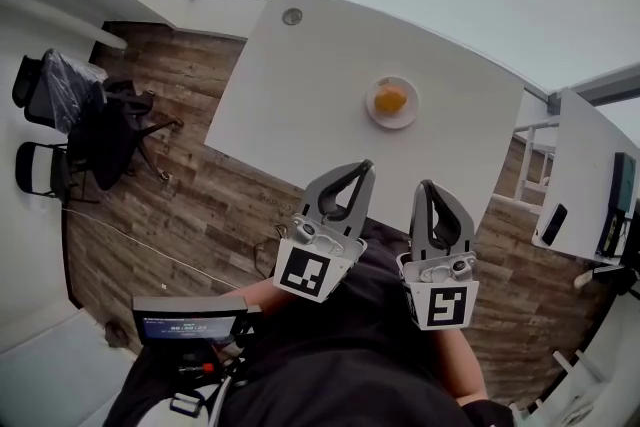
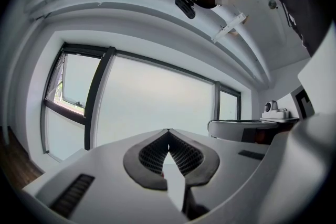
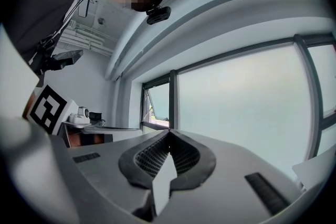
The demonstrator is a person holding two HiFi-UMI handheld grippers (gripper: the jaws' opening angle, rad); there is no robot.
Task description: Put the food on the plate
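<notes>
The food (image 1: 390,99) was a small orange-yellow lump, too small in the head view to name. I judged it light and probably soft, perhaps a little slippery on its rounded top. It looked like something to pinch gently across its two sides, low down near the plate, rather than squeeze hard. It sat in the middle of a small white plate (image 1: 372,114), which stood on the far part of the white table (image 1: 290,85). As things lay, the job looked done and nothing seemed to need picking up.

The left tongs (image 1: 366,166) were held close to the person's body, short of the table's near edge. The left gripper view showed their jaws together at the tips with nothing between them (image 2: 168,131). That view looked out level at a big window and showed neither plate nor food.

The food lay well ahead of both pairs of tongs, out across the table. Sideways it fell roughly between them, a little to the right of the left pair's tips and to the left of the right pair's.

The right tongs (image 1: 426,185) hung just beside the left pair, also back from the table. The right gripper view showed their jaws meeting at the tips, empty (image 3: 169,132). It also faced the window, with the food out of sight.
</notes>
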